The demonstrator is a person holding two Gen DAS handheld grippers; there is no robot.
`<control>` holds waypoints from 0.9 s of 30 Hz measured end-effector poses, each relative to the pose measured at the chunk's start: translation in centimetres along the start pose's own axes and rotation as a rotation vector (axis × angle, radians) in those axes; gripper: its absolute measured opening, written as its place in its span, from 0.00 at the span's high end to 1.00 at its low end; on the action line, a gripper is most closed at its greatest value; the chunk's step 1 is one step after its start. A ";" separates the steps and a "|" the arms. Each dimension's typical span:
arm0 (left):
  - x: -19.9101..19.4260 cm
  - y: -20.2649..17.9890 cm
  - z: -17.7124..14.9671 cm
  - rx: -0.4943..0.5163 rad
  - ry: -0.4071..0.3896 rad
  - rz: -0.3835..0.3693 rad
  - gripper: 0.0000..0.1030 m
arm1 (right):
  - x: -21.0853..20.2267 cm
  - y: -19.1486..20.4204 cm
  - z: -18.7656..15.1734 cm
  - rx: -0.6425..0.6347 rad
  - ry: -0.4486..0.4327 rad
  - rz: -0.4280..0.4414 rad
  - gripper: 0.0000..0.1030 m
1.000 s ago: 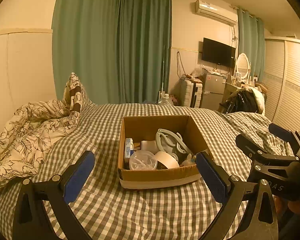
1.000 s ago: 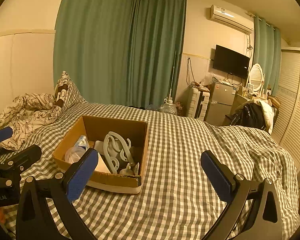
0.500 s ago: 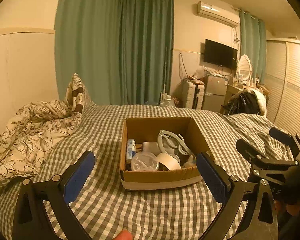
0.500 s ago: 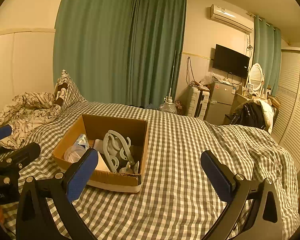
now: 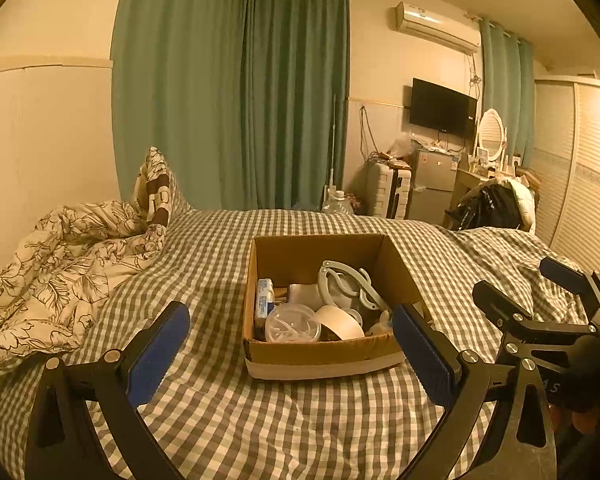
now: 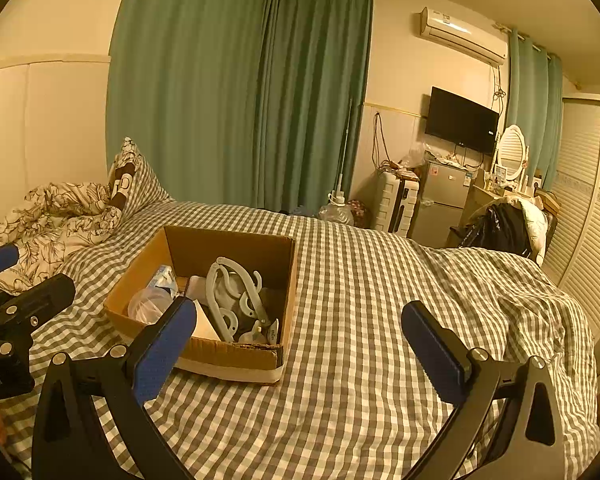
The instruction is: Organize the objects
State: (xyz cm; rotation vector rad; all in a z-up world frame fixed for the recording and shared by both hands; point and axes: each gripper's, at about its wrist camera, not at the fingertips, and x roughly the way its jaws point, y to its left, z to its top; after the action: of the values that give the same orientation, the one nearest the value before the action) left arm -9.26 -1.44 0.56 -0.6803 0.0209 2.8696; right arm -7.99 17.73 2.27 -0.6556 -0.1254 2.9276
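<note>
An open cardboard box (image 5: 320, 354) stands on the checked bed, also in the right wrist view (image 6: 228, 354). Inside lie a grey plastic hanger (image 5: 346, 280), a clear round lid (image 5: 292, 322), a roll of tape (image 5: 340, 322) and a small blue-white carton (image 5: 265, 298). My left gripper (image 5: 288, 352) is open and empty, its blue pads either side of the box's near wall, above the bed. My right gripper (image 6: 300, 348) is open and empty, to the right of the box; it also shows at the right of the left wrist view (image 5: 540, 300).
A floral duvet (image 5: 52, 264) and a pillow (image 5: 156, 192) lie at the left. Green curtains (image 5: 260, 100) hang behind the bed. A small fridge (image 5: 432, 188), a dresser with a mirror (image 5: 490, 136) and a louvred wardrobe (image 5: 588, 184) stand at the right.
Both views have shifted slightly; the box sits a little nearer the frame's centre in the left wrist view. Both grippers stay open and empty.
</note>
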 end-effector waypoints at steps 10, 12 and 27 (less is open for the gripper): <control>0.0 0.0 0.0 0.000 0.002 0.000 0.00 | 0.0 -0.1 0.0 0.001 0.002 0.002 0.00; 0.0 0.0 0.0 0.001 0.003 0.000 0.00 | 0.0 -0.1 0.0 0.001 0.002 0.001 0.00; 0.1 0.0 -0.1 0.002 0.004 0.000 0.00 | 0.0 0.0 -0.3 0.000 0.007 0.002 0.00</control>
State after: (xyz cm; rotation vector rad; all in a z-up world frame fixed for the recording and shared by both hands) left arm -9.32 -1.43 0.48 -0.6858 0.0249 2.8676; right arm -7.86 17.75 1.95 -0.6658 -0.1235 2.9275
